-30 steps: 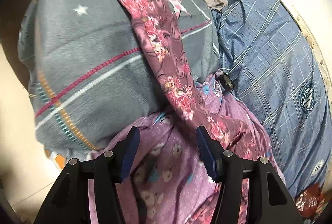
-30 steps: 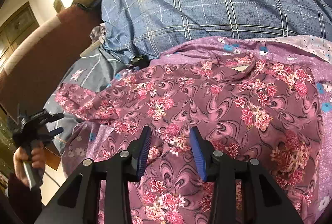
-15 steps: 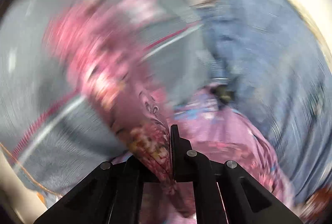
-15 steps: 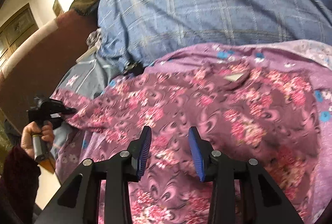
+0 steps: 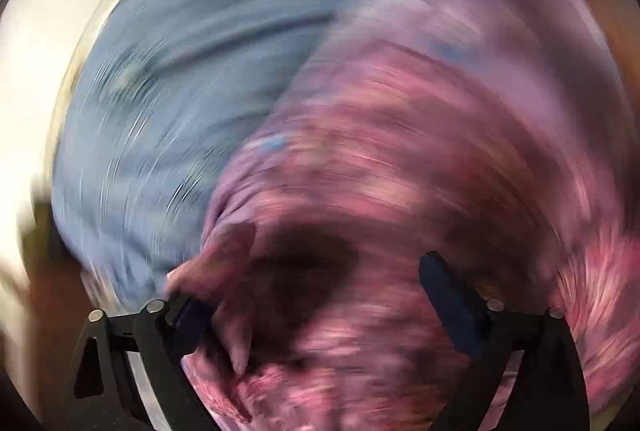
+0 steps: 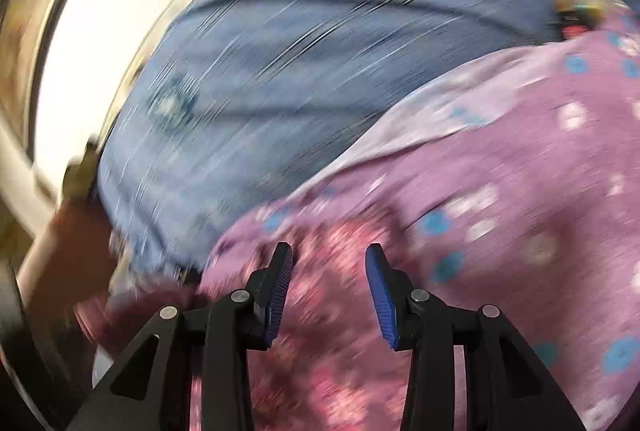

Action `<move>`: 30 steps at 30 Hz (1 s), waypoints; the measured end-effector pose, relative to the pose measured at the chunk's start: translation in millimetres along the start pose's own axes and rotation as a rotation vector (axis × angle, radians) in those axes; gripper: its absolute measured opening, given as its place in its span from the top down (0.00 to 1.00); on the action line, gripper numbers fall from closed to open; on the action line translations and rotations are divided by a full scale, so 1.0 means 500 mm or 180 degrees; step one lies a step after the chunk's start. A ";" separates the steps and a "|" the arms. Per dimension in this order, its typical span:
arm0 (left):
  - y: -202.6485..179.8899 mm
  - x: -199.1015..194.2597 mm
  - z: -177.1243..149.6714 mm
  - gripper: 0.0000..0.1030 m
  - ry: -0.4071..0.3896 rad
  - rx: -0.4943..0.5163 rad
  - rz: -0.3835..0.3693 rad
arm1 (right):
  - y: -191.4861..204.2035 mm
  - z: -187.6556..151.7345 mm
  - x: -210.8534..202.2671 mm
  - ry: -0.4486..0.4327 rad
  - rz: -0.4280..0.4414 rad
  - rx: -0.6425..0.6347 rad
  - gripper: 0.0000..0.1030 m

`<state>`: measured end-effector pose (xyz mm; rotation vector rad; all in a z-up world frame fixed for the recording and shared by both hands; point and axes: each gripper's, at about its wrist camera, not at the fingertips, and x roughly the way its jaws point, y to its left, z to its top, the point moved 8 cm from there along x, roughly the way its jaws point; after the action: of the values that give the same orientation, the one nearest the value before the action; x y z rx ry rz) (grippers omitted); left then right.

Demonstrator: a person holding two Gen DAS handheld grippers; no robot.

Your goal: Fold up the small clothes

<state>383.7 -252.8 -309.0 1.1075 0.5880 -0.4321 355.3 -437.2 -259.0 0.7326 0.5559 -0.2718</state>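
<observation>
Under my left gripper (image 5: 312,295) lies the maroon floral garment (image 5: 400,167), spread over a lilac flowered cloth (image 6: 520,159) with a blue checked cover (image 5: 192,43) beyond it. Its jaws are opening and already stand wide; a fold of the maroon cloth rises just beside the left finger (image 5: 188,315), but neither pad seems to press on it (the blur is heavy, so I say that with caution). My right gripper (image 6: 328,291) hangs partly open over the same garment, nothing pinched between its blue pads.

My worry is that the loose fold drags on that left finger as I pull away, undoing the fold. The two floral cloths look alike too, so a quick grab could pinch the lilac one underneath along with the garment.

As for the garment's direction and long axis, both views are too smeared for me to tell; I see only that it runs from the grippers toward the blue cover.
</observation>
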 end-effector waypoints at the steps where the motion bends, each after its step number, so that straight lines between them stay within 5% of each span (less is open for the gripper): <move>1: -0.043 0.000 -0.015 0.18 -0.0083 0.0156 0.0093 | -0.014 0.014 -0.008 -0.0074 -0.0067 0.0032 0.60; 2: -0.063 -0.013 -0.024 0.34 -0.0259 0.0176 0.0269 | -0.026 0.029 -0.018 -0.0155 -0.0138 0.0029 0.60; 3: -0.065 -0.033 -0.032 0.34 -0.0411 0.0072 0.0385 | -0.031 0.035 -0.021 -0.0187 -0.0173 0.0010 0.60; 6: -0.029 -0.042 -0.071 0.30 -0.0284 -0.0439 0.0153 | -0.008 0.030 -0.015 -0.0082 -0.0100 -0.0225 0.60; 11: 0.066 -0.098 -0.178 0.30 -0.0292 -0.1116 -0.0110 | 0.107 -0.060 0.041 0.0683 0.0523 -0.0735 0.60; 15: 0.166 -0.133 -0.277 0.30 -0.0279 -0.1626 -0.0277 | 0.226 -0.179 0.052 0.1126 0.0824 -0.1663 0.56; 20: 0.358 -0.050 -0.336 0.32 0.0006 -0.2398 0.0005 | 0.307 -0.303 0.077 0.1567 0.1073 -0.1812 0.47; 22: 0.388 0.020 -0.317 0.32 0.0130 -0.2652 -0.0205 | 0.335 -0.334 0.086 0.1542 0.1050 -0.1910 0.34; 27: 0.418 0.180 -0.287 0.34 0.0453 -0.3364 -0.0803 | 0.389 -0.403 0.120 0.1487 0.0969 -0.2206 0.26; 29: 0.439 0.245 -0.287 0.36 0.0529 -0.3492 -0.0929 | 0.383 -0.440 0.154 0.1532 0.0729 -0.2433 0.27; 30: 0.431 0.267 -0.283 0.43 0.0553 -0.3543 -0.0978 | 0.377 -0.450 0.167 0.1581 0.0609 -0.2472 0.37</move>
<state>583.3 -43.3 -288.6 -0.0173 0.9855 -0.2005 417.2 -149.0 -338.5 0.0795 0.9766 0.3130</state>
